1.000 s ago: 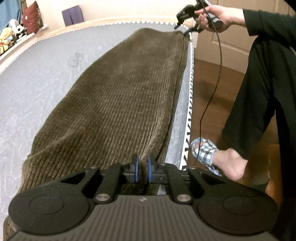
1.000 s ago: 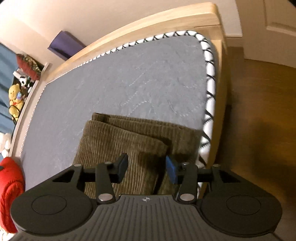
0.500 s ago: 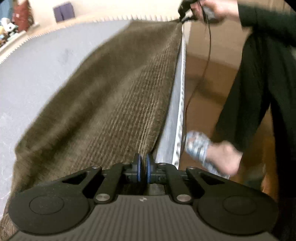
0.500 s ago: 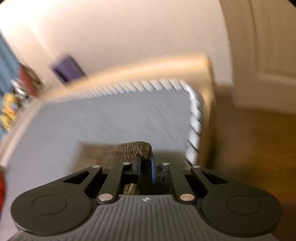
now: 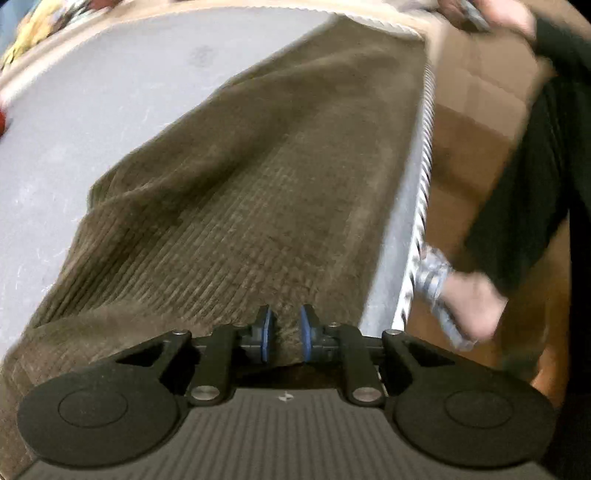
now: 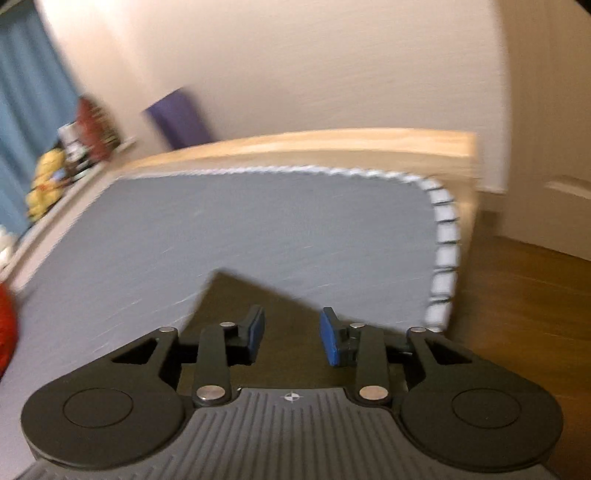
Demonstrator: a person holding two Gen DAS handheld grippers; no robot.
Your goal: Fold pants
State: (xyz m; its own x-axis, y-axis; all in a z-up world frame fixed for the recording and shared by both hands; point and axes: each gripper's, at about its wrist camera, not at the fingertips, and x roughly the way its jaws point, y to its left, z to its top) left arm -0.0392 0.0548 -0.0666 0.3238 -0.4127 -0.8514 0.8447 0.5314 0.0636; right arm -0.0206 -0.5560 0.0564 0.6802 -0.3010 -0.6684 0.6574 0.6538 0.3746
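A blur of yellow and red toys (image 5: 33,40) sits at the far left behind the bed, too smeared to identify, and beside them a blue curtain (image 6: 26,92) hangs in soft vertical folds. The mattress (image 5: 92,110) is a flat grey expanse with a faint quilted pattern, edged by a white trim with dark zigzag stitching (image 6: 443,236) and set in a pale wooden frame (image 6: 332,147). Against the cream wall a purple rectangle (image 6: 177,118) leans, its nature unclear through the motion blur. The pants (image 5: 258,192), olive-brown corduroy with fine ribs running along their length, lie stretched along the right side of the mattress near its edge, rumpled into a long soft ridge down the middle, the near hem bunched and slightly lifted. The left gripper (image 5: 283,338), matte black with blue pads, has a pinch of that hem between its pads; its jaws are opening, though the cloth still fills the narrow gap and appears pressed. From the right wrist view only a dark triangular corner of the fabric (image 6: 258,302) shows, its texture lost in shadow. The right gripper (image 6: 291,336) stands clearly parted over that corner, its jaws opening, pads not pressing the cloth. Farther right lies a wooden floor (image 6: 517,295), and the person's dark sleeve and trouser leg (image 5: 535,166), a foot in a checked slipper (image 5: 439,284), and a blurred hand (image 5: 491,18) cut off at the top edge.
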